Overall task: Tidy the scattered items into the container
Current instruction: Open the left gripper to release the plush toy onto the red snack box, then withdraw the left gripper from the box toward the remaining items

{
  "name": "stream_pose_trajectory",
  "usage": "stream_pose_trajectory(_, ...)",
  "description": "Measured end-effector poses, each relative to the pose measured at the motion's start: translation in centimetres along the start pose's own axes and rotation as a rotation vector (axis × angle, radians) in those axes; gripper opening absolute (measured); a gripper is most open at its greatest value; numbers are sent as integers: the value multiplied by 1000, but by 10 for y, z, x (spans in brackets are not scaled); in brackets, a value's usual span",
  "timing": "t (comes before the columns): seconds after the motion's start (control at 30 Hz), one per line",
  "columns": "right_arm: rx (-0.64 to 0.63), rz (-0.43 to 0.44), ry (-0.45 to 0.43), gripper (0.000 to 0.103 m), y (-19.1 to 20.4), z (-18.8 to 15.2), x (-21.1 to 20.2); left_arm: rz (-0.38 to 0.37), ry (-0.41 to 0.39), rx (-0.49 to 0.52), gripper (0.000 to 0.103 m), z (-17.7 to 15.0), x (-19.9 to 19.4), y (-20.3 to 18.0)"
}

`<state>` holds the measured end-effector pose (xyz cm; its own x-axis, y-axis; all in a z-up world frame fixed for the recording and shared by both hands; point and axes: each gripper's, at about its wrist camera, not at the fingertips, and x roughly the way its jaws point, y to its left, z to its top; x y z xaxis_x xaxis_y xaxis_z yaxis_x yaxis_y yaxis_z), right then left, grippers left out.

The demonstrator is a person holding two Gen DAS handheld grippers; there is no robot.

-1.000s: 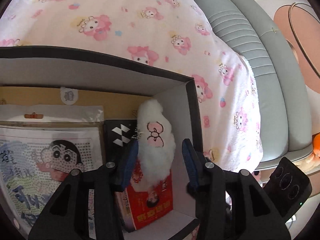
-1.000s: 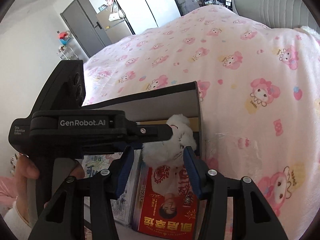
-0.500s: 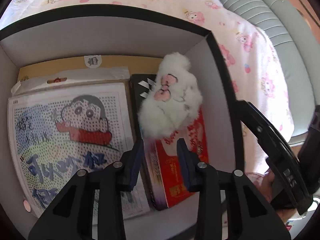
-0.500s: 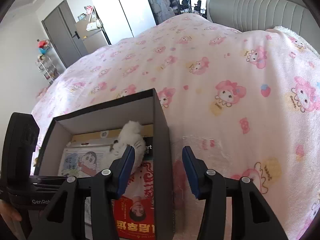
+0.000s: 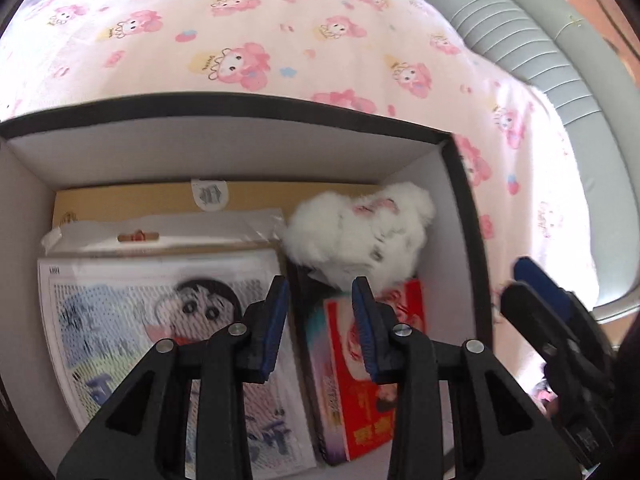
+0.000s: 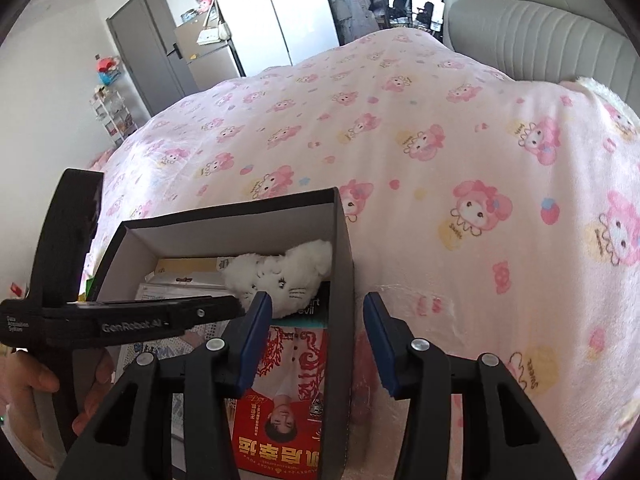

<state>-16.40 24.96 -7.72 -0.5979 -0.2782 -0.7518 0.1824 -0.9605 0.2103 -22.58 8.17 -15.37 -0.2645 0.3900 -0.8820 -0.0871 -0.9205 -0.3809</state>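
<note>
1. Left wrist view: the left tongs (image 5: 318,312) are hanging over the box (image 5: 240,120), part open and gripping nothing. The white plush toy (image 5: 360,232) is lying inside, in the far right corner beyond the tips, clear of both pads.
2. Same view: the plush is resting on the red booklet (image 5: 360,380), against the right wall. To the left a cartoon bead-art pack (image 5: 160,340) is lying flat, a brown card (image 5: 160,196) behind it.
3. Same view: the right tongs (image 5: 548,312) are showing blurred at the right edge, outside the box wall.
4. Right wrist view: the right tongs (image 6: 316,334) are straddling the box's right wall (image 6: 340,320), about half open and closing slowly. The pads are not pressing on the wall, so nothing is gripped.
5. Same view: the plush (image 6: 280,276) is sitting in the box; the left tongs (image 6: 236,306) are reaching in from the left, a hand (image 6: 40,380) around the handle. The pink bed blanket (image 6: 440,160) beyond the box is showing no loose items.
6. Step, my read: the drop-off is done, and the left tongs are in the phase of clearing the box.
7. Next, my read: lift the left tongs straight out without snagging the plush, then look for any item not yet in; none is showing here.
</note>
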Motion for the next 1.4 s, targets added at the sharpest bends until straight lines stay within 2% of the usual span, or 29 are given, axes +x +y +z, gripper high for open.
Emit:
stream_pose_trajectory(0.07, -8, 22, 10, 43, 6, 8, 2, -17, 2, -35, 32, 13, 5, 6)
stream_pose_trajectory(0.13, 0, 33, 23, 43, 10, 15, 8, -74, 10, -66, 32, 21, 5, 6)
stream_pose_trajectory(0.2, 7, 3, 17, 43, 8, 21, 11, -124, 14, -43, 32, 19, 4, -3)
stream_pose_trajectory(0.23, 7, -47, 4, 43, 7, 23, 12, -129, 22, -19, 32, 15, 4, -7)
stream_pose_trajectory(0.3, -25, -265, -53, 43, 7, 19, 13, -127, 42, 17, 32, 18, 19, -22)
stream_pose_trajectory(0.33, -40, -317, -60, 43, 6, 16, 16, -118, 43, 19, 32, 20, 21, -22)
stream_pose_trajectory(0.37, -33, -290, -47, 43, 3, 12, 20, -103, 35, 4, 32, 23, 22, -20)
stream_pose_trajectory(0.43, 45, -144, 5, 43, -8, 7, 26, -95, 22, -54, 32, 26, 21, -9)
stream_pose_trajectory(0.5, 88, -66, 18, 43, -15, 4, 25, -151, 16, -71, 32, 21, 14, -8)
stream_pose_trajectory(0.57, 83, -79, -1, 43, -15, 1, 19, -177, -12, -19, 32, 8, 0, -17)
stream_pose_trajectory(0.7, 61, -78, -27, 44, 0, -3, -4, -154, -81, 91, 34, -21, -41, -37)
stream_pose_trajectory(0.8, 26, -181, -91, 45, 23, -11, -33, -161, -135, 137, 36, -45, -74, -43)
stream_pose_trajectory(0.87, 31, -193, -116, 45, 33, -21, -53, -153, -156, 184, 38, -53, -81, -55)
stream_pose_trajectory(0.93, 61, -167, -115, 45, 40, -34, -71, -181, -146, 226, 38, -73, -93, -55)
stream_pose_trajectory(1.03, 66, -136, -102, 45, 52, -56, -91, -262, -61, 281, 40, -102, -108, -46)
stream_pose_trajectory(1.2, -7, -80, -45, 45, 86, -85, -100, -243, -32, 273, 41, -138, -138, -20)
stream_pose_trajectory(1.27, -43, -72, -31, 45, 103, -90, -98, -226, -50, 250, 41, -147, -150, -6)
stream_pose_trajectory(1.4, -105, 2, -29, 45, 141, -93, -93, -226, -91, 170, 41, -163, -176, 34)
